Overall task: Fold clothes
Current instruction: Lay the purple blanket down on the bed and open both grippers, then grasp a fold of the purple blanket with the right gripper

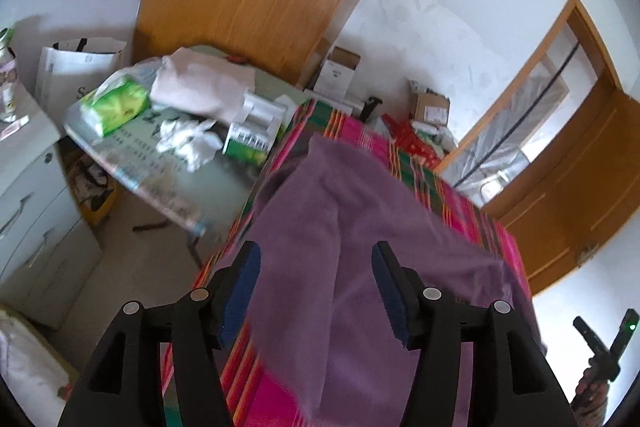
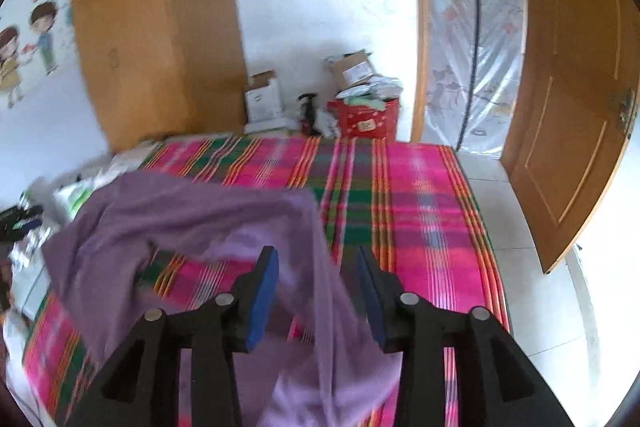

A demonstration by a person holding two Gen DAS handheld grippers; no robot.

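Plaid bed: purple garment under right gripper.

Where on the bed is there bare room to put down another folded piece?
The free patch is the plaid bedcover between the purple garment and the bed's edge toward the wooden door. The garment covers the other half. The side table beside it is crowded with tissues, boxes and cloth.

Bright daylight, motion blur on both views, strong fisheye bending and dark vignette at edges

Garment on blanket (boxes behind)
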